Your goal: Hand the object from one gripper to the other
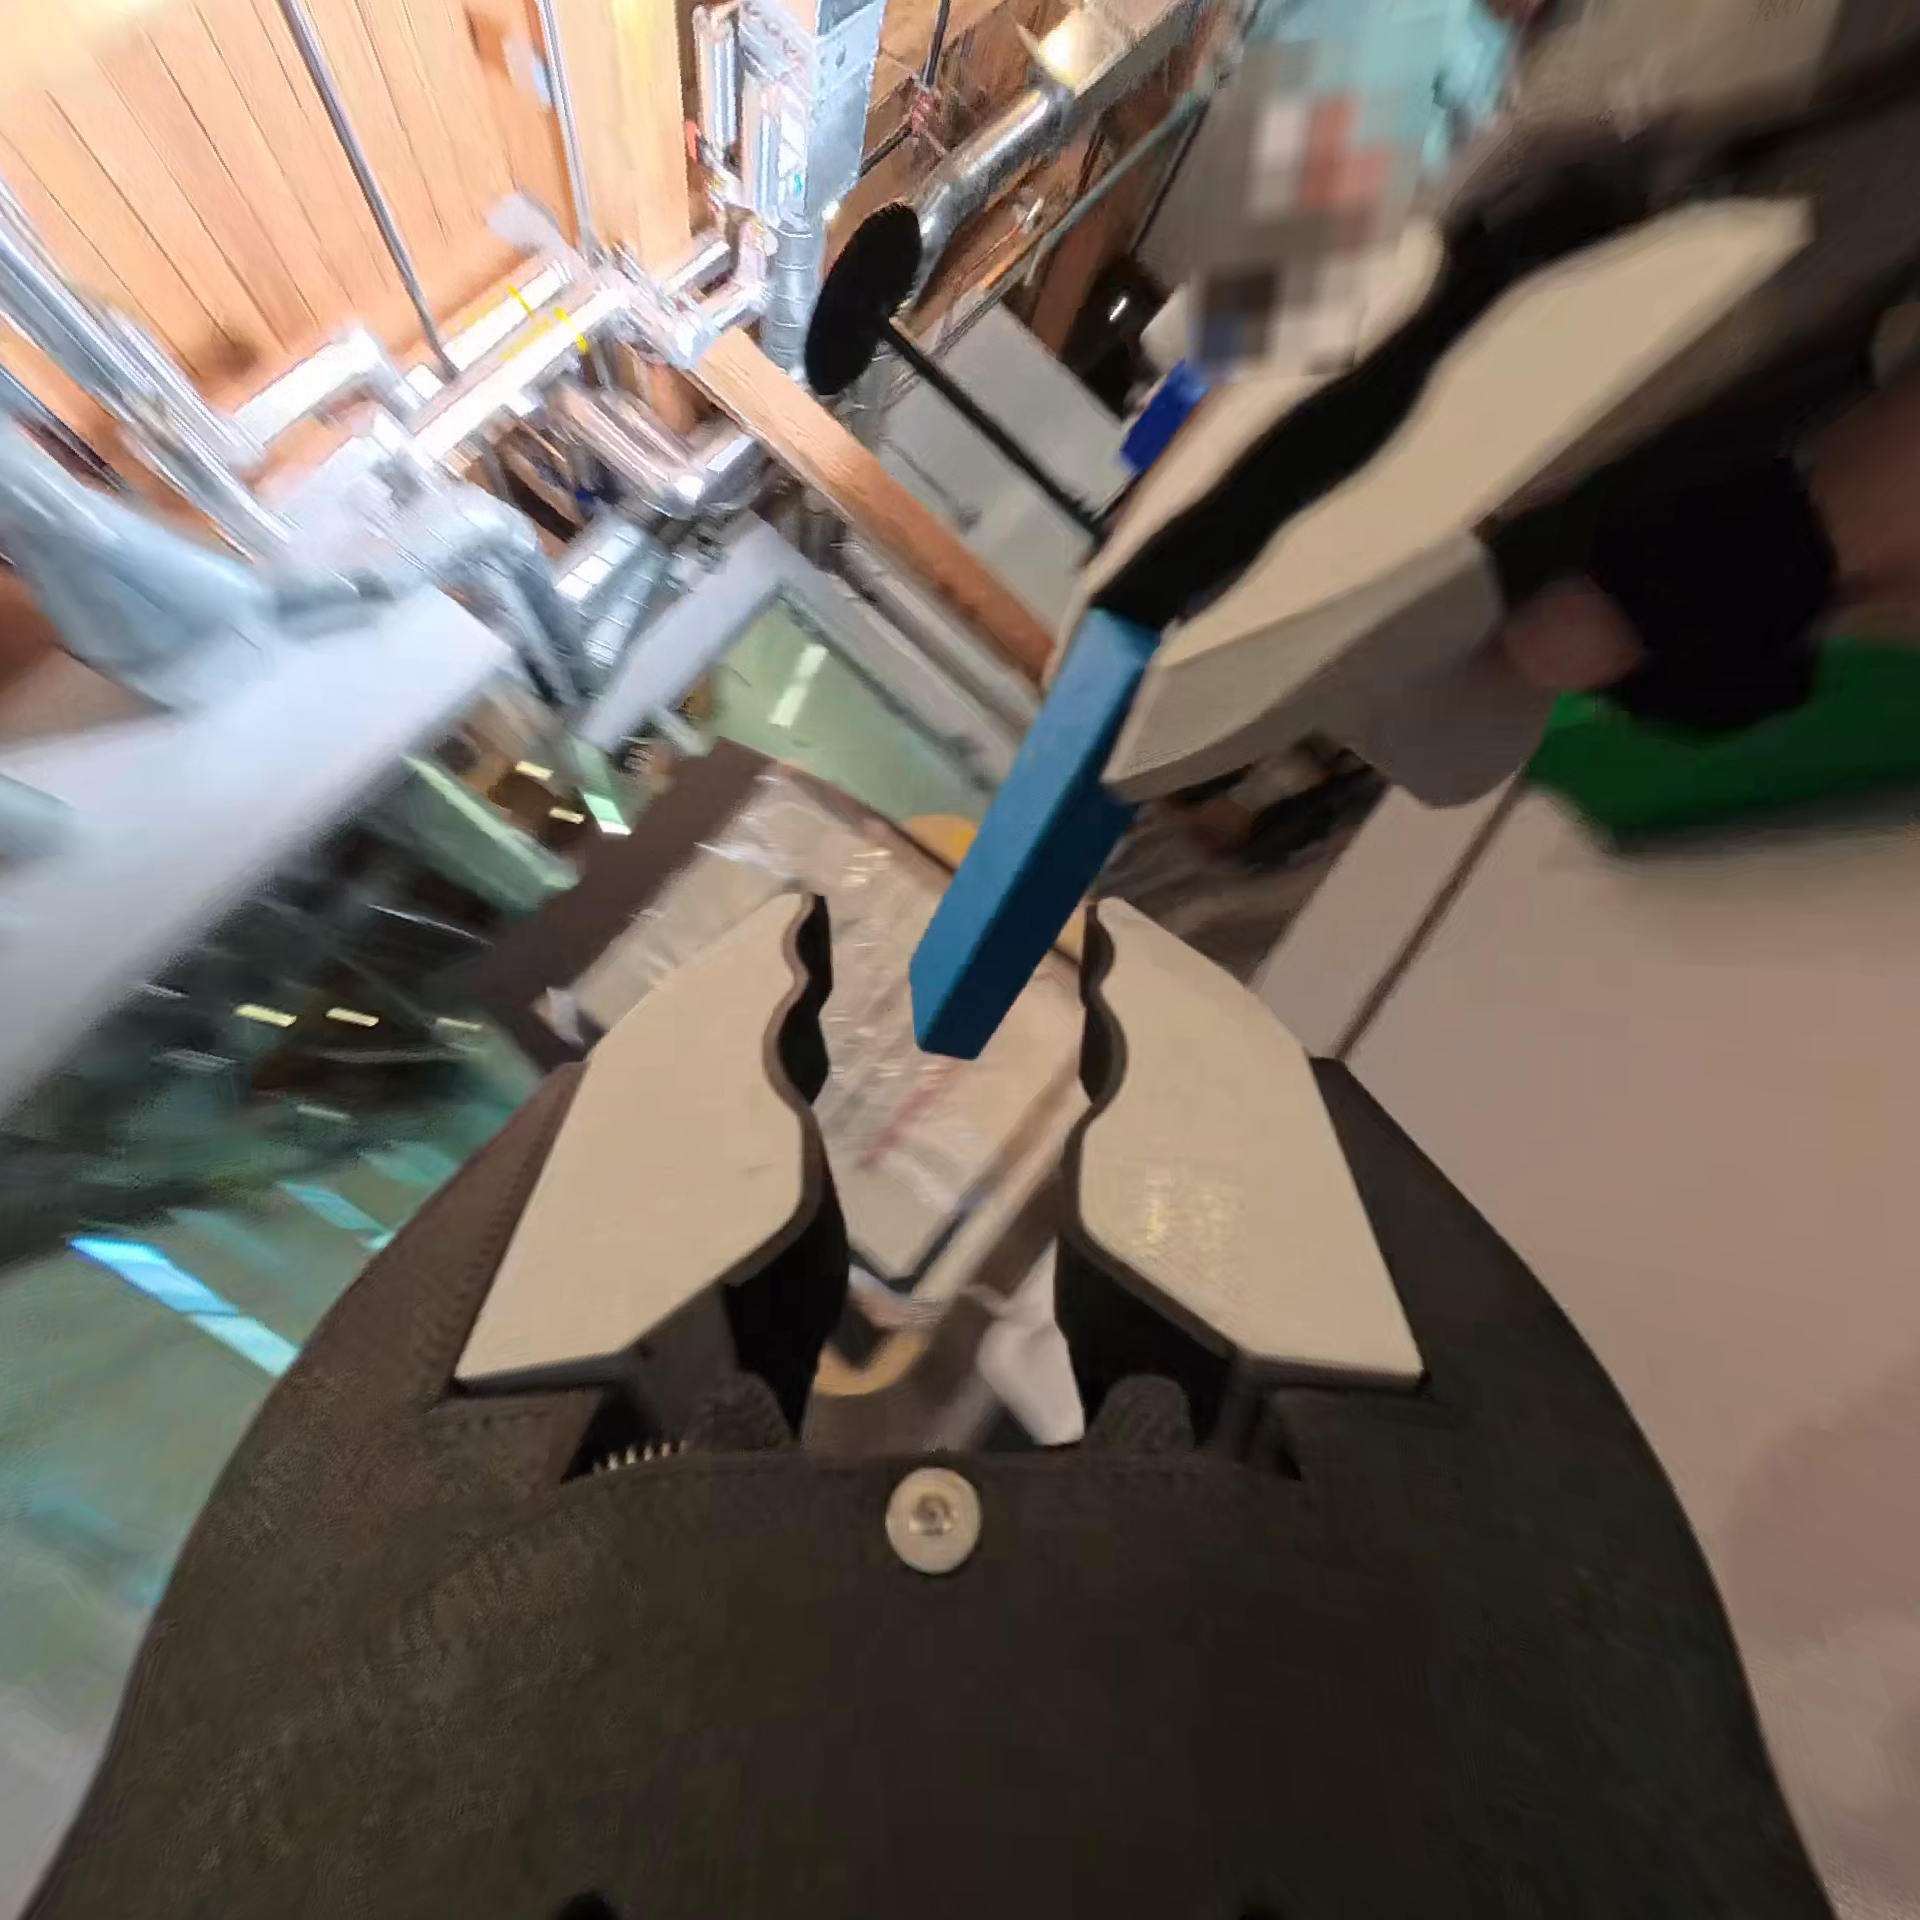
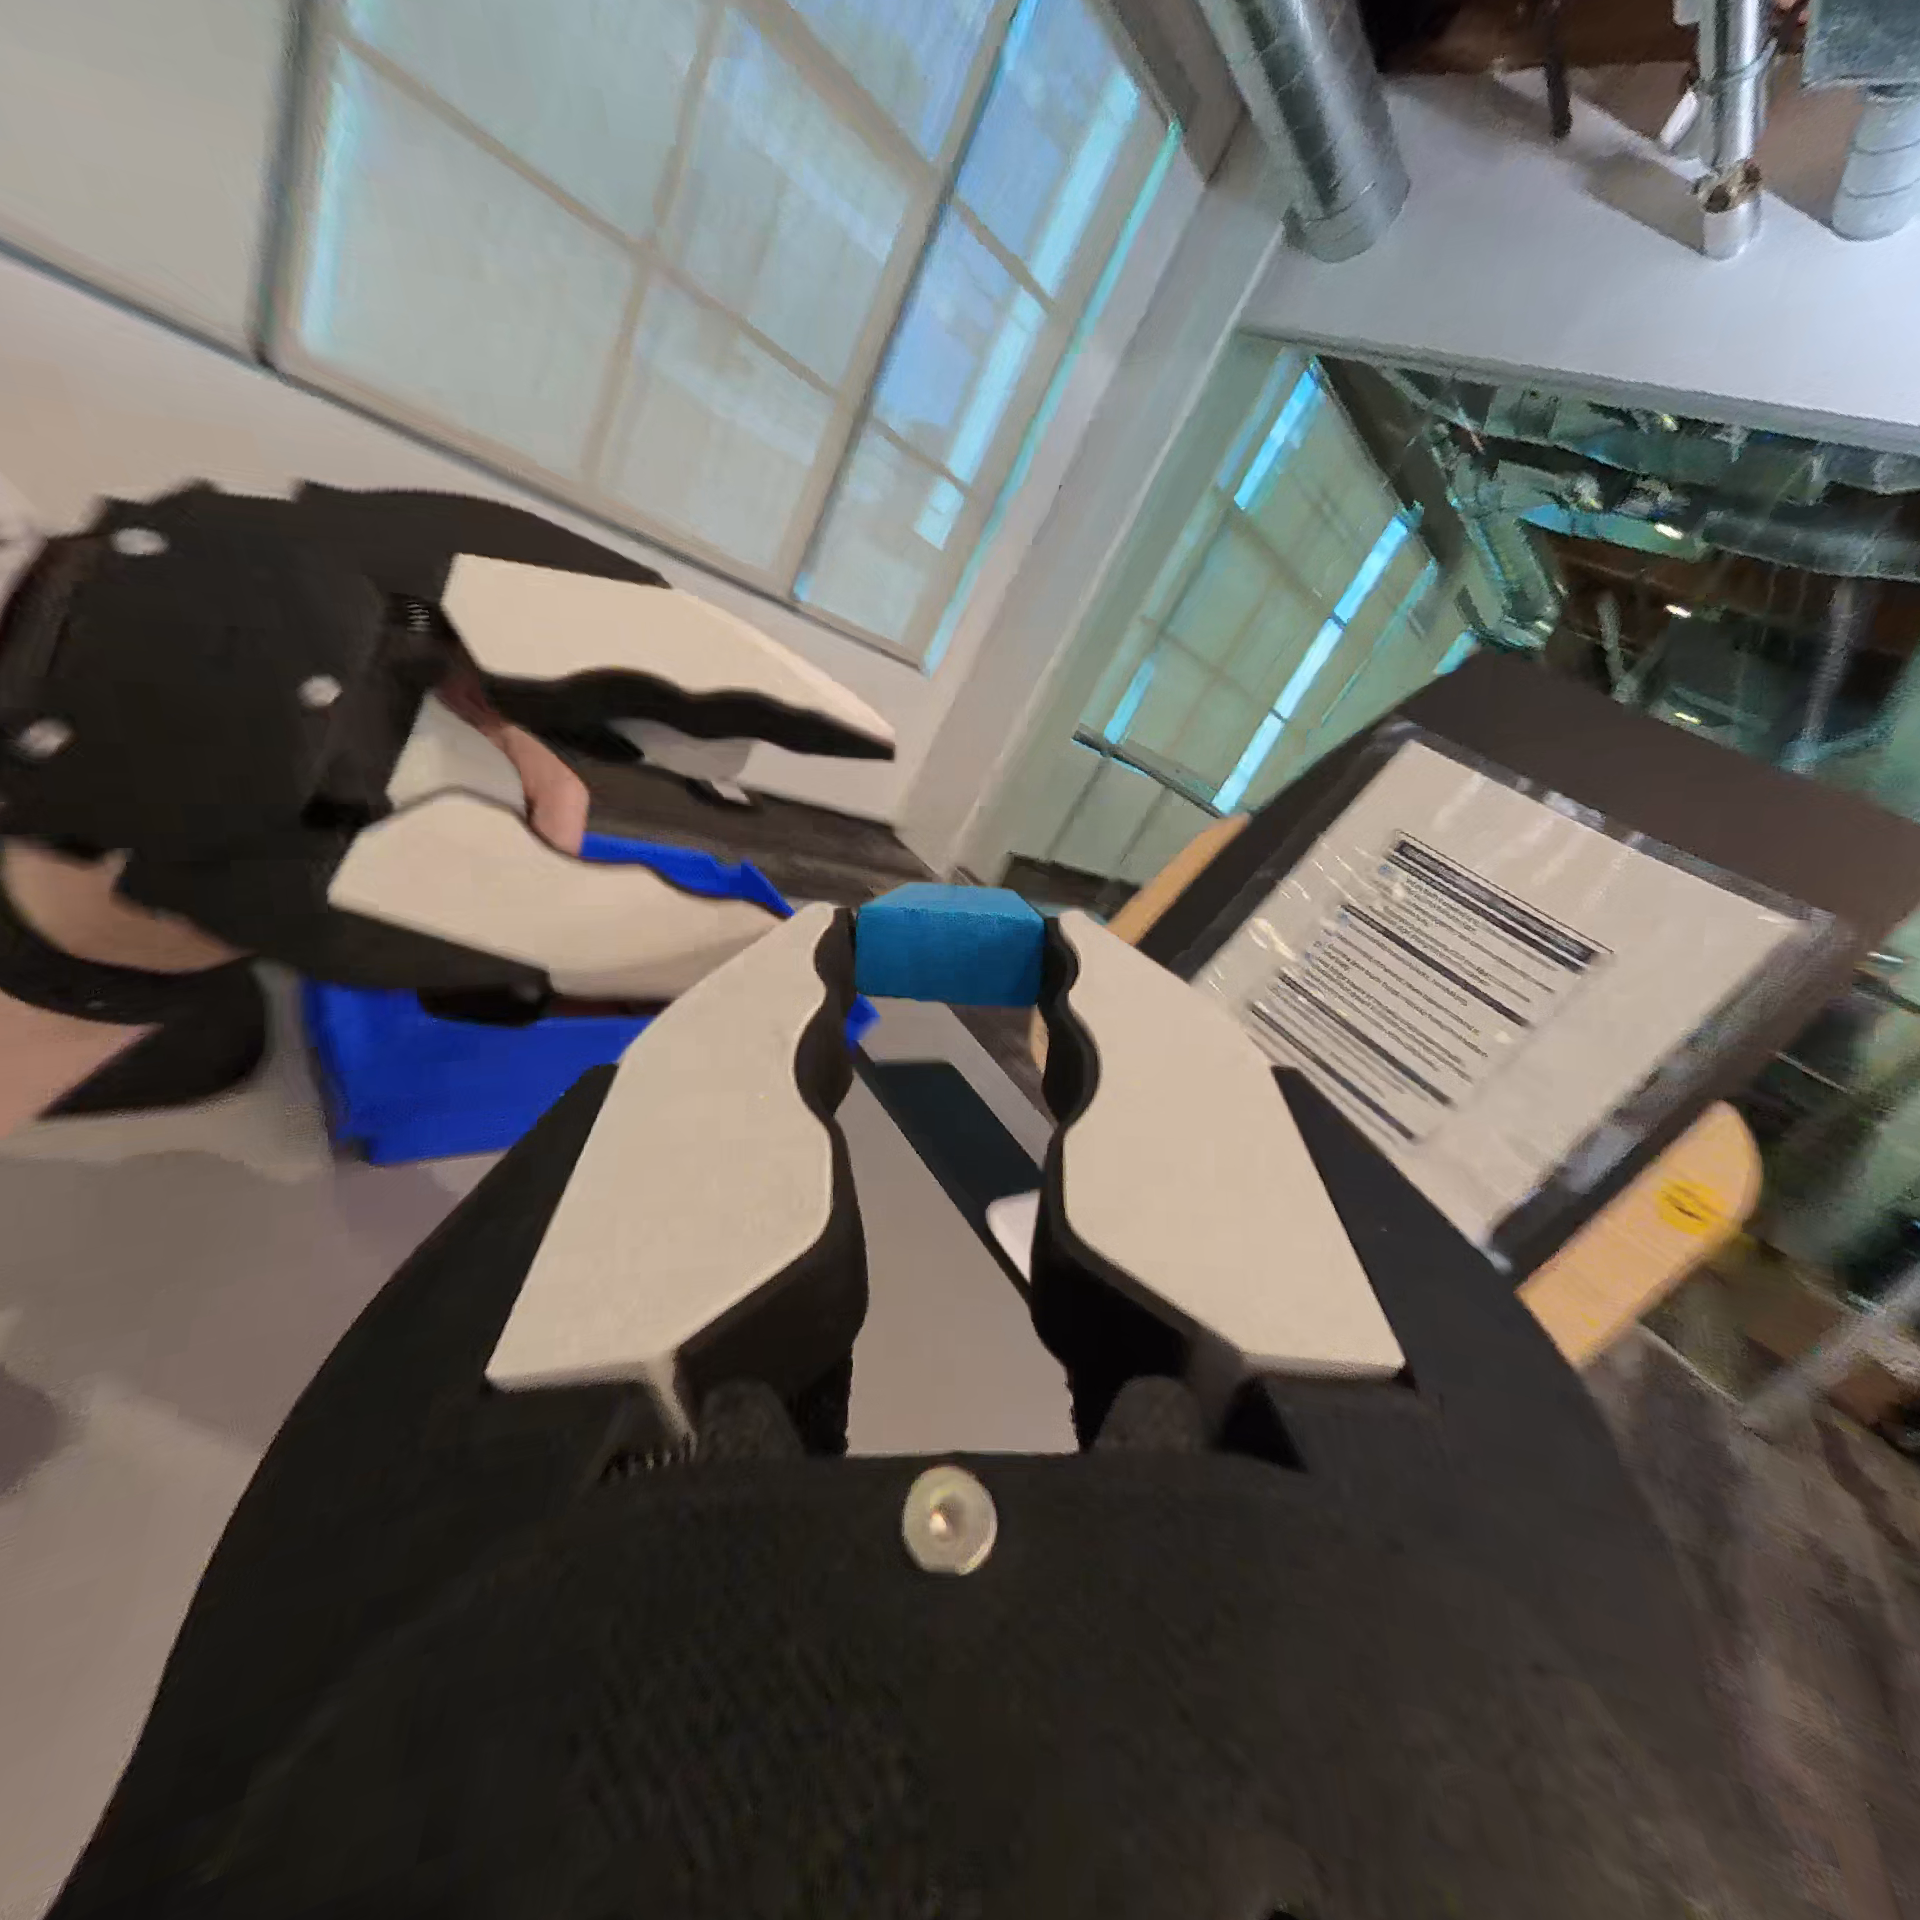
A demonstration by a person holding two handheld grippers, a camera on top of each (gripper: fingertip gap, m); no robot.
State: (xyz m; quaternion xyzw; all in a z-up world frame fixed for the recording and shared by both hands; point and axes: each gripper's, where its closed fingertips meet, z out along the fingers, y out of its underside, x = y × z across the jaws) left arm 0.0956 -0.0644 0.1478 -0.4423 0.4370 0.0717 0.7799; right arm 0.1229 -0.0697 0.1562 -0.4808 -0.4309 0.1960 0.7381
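A long blue block point(image 1: 1023, 831) hangs slanting down from my right gripper point(image 1: 1127, 613), which is shut on its upper end at the upper right of the left wrist view. My left gripper point(image 1: 951, 935) is open; the block's lower end sits just above the gap between its fingertips, nearer the right finger, not gripped. In the right wrist view the block's end point(image 2: 948, 956) is pinched between my right gripper's point(image 2: 948, 940) fingertips. The left gripper point(image 2: 800, 821) shows at the left there, open, held by a hand point(image 2: 540, 790).
A blue bin point(image 2: 457, 1070) sits below the left gripper. A framed sheet under clear plastic point(image 2: 1455, 977) and a wooden board point(image 2: 1631, 1236) are at the right. Large windows point(image 2: 675, 312) lie behind. A green thing point(image 1: 1745, 727) lies on the white surface point(image 1: 1662, 1143).
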